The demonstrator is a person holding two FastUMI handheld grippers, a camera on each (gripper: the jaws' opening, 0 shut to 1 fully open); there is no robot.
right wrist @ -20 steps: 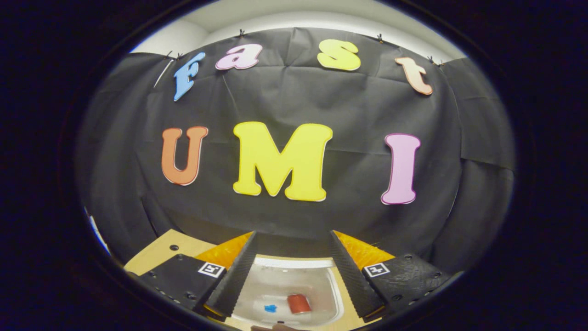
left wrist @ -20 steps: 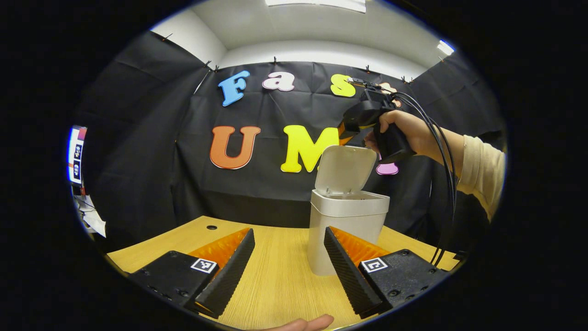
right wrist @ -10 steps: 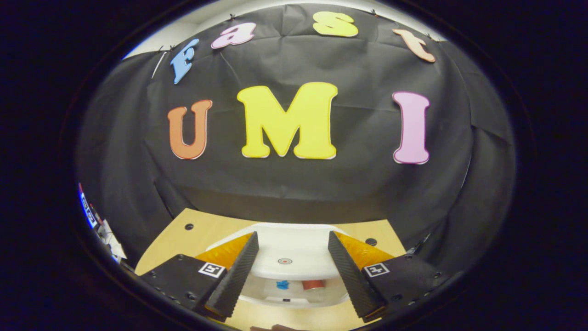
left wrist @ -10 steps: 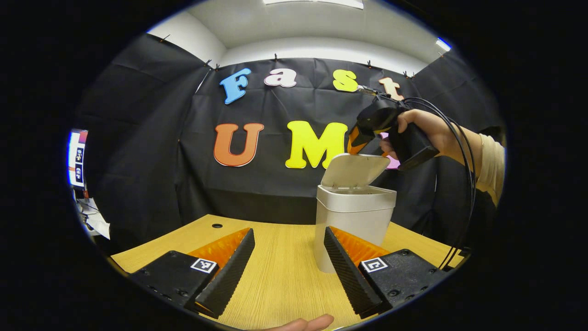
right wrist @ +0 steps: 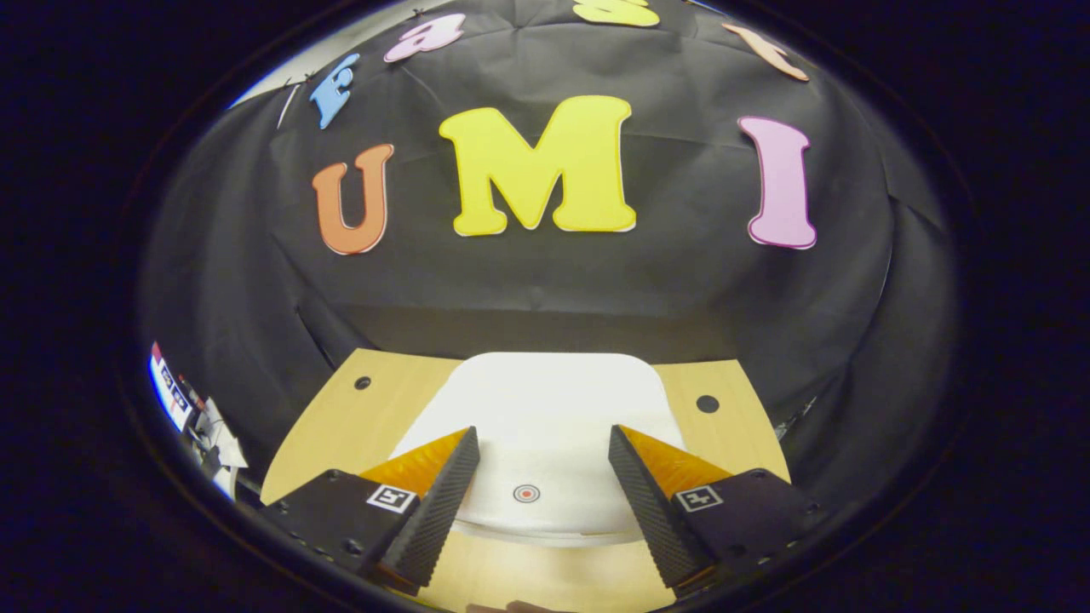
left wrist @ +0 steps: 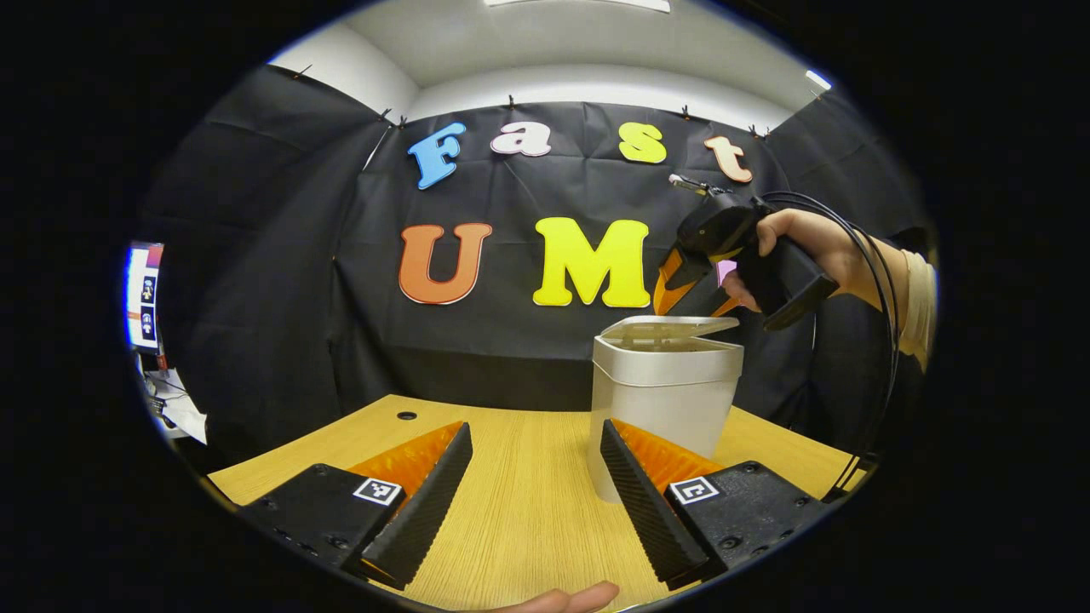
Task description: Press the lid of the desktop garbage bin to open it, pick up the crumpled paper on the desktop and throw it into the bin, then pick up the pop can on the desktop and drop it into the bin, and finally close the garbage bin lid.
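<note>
In the left gripper view the left claw [left wrist: 535,494] hangs low over the table [left wrist: 519,511] with its fingers spread wide and nothing between them. The bin [left wrist: 664,400] stands upright on the table just ahead of this claw and a little to its right, its lower part hidden behind the right finger. The lid [left wrist: 668,326] is nearly down: it lies almost flat over the rim, with a thin gap left on the side away from the hinge.

Farther off in that view, above and behind the bin, a hand [left wrist: 809,247] in a pale sleeve [left wrist: 915,298] holds the right claw [left wrist: 690,289] tilted down toward the lid. Its tips sit right at the lid's far upper edge; whether they touch it cannot be told. Black cables [left wrist: 877,323] loop down from the handle.

In the right gripper view the right claw [right wrist: 541,489] is also spread wide and holds nothing. The lid [right wrist: 545,409] lies directly under and ahead of it, spanning the gap between the two fingers, and a small red ring mark [right wrist: 526,493] on the lid sits midway between the tips. The table [right wrist: 341,426] shows on both sides of the lid, with a round hole [right wrist: 708,403] to the claw's right and another [right wrist: 364,383] to its left.

A fingertip [left wrist: 566,598] shows at the bottom edge of the left gripper view.
</note>
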